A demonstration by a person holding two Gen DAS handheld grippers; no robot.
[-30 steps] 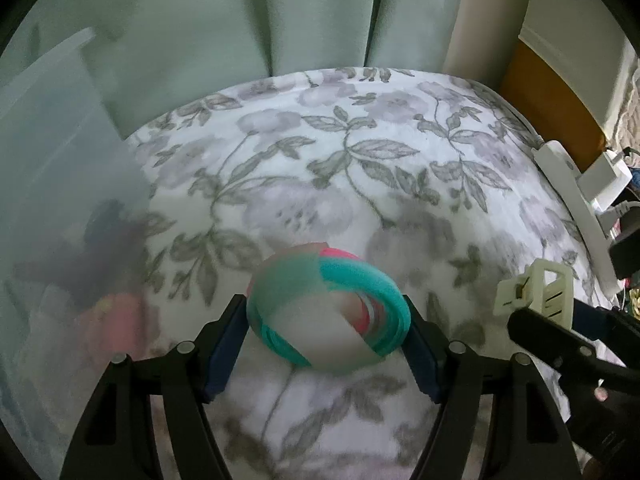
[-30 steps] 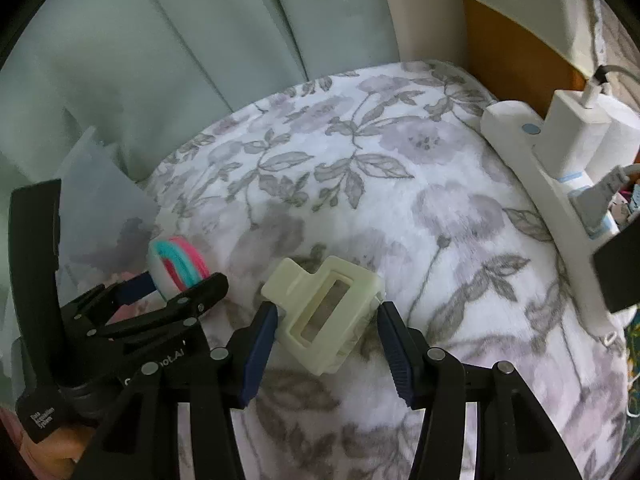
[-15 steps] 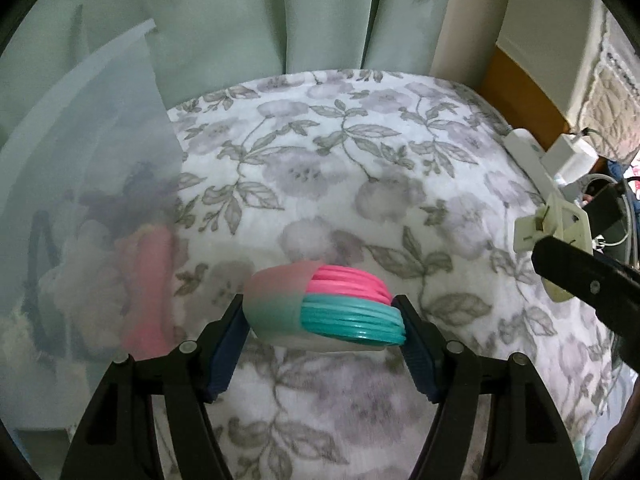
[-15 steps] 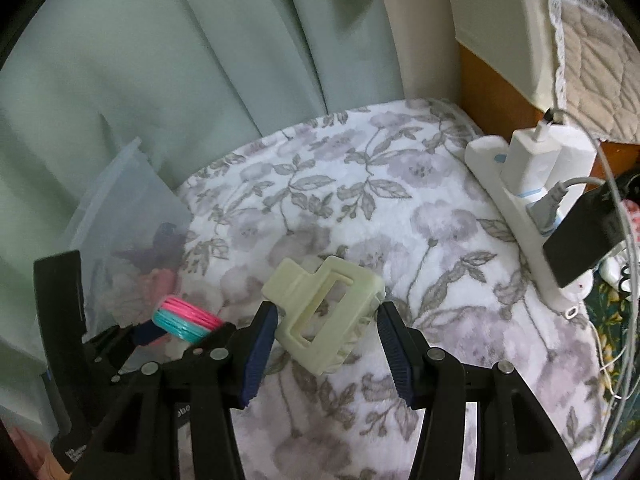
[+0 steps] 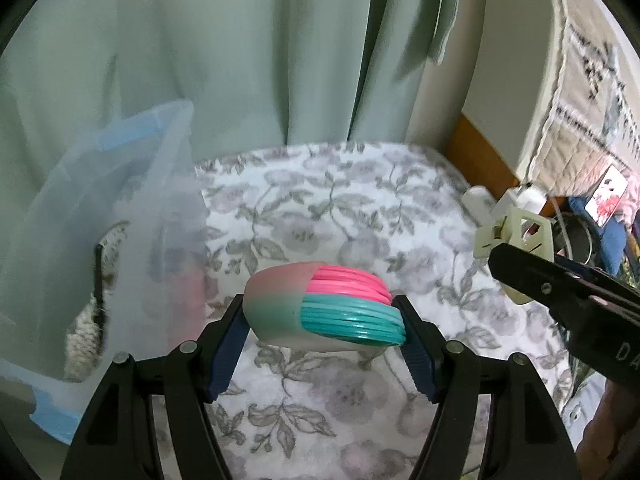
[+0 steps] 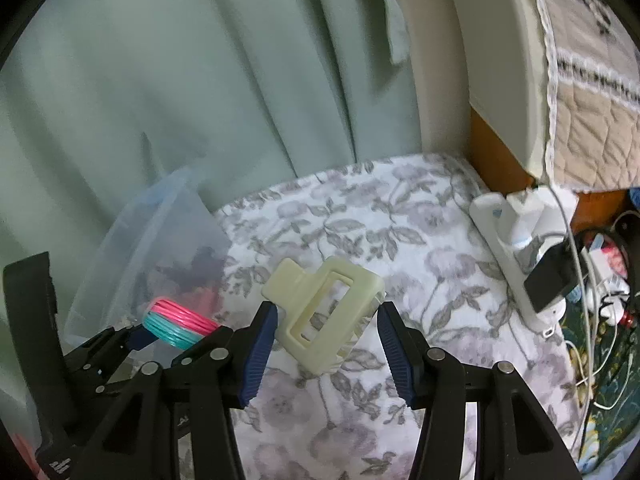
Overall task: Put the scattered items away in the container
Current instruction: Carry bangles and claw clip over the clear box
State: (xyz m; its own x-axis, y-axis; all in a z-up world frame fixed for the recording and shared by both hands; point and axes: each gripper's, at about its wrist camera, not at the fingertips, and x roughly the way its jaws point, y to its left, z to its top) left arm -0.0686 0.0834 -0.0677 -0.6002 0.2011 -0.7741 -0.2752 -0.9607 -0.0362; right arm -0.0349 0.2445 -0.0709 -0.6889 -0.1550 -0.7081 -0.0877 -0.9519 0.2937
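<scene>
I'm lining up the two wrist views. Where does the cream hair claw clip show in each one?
Left wrist view: cream hair claw clip at the right edge, behind the right gripper's black finger.
Right wrist view: the clip sits low in the centre, clamped in the right gripper.
Shared landmark: the clear plastic container stands at the left of the floral cloth in both.

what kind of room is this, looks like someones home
Most likely a bedroom at home: a floral blanket spread over a soft surface, green curtains behind it, and a quilted bedspread with a loaded power strip alongside.
</scene>
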